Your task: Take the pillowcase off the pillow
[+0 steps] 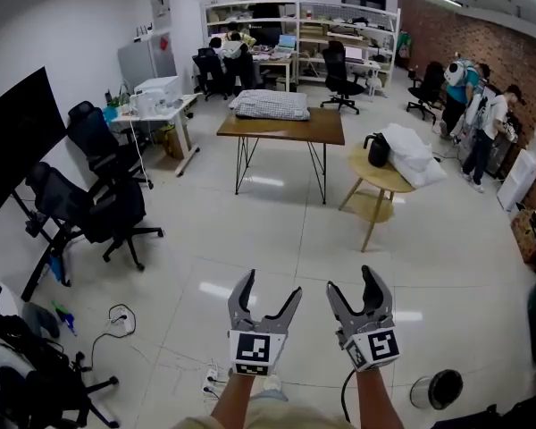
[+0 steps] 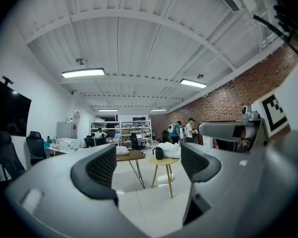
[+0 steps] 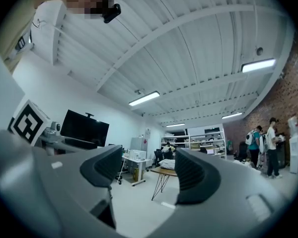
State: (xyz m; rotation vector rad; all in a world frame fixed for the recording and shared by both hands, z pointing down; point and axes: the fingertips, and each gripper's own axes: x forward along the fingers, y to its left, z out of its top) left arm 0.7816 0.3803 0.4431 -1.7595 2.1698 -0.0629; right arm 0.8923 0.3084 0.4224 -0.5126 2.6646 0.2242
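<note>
- Office room, white tile floor, brown table [image 1: 290,132] mid-room. Where's the pillow?
- Pillow [image 1: 277,104] lies flat on the table's far end, inside a checked pillowcase [image 1: 250,108]. Nothing else on that top.
- Grippers?
- Both well short of the table, on its near side, held low over the floor. Left gripper [image 1: 270,286]: jaws wide apart, nothing between them. Right gripper [image 1: 351,280]: jaws apart too, a bit narrower, also empty. Neither touches anything.
- Handling guess?
- Soft, light, floppy. The cloth should bunch and slide under the pads; the filling will squash, so a deep pinch would catch pillow and case together. Nothing fragile.
- Where to grab?
- Likely one gripper pinches only cloth at a closed-end corner, while the other pins the pillow through the open end. Can't tell which end is open; too small.
- Containers?
- Black bag [image 1: 377,150] on a round table [image 1: 384,181] just right of the brown table, touching a white bundle [image 1: 413,155]; the bag's contents are hidden. Shelves [image 1: 339,25] behind the table hold boxes and clutter. Dark bin [image 1: 442,387] on the floor, far on the table's near side; inside can't be made out.
</note>
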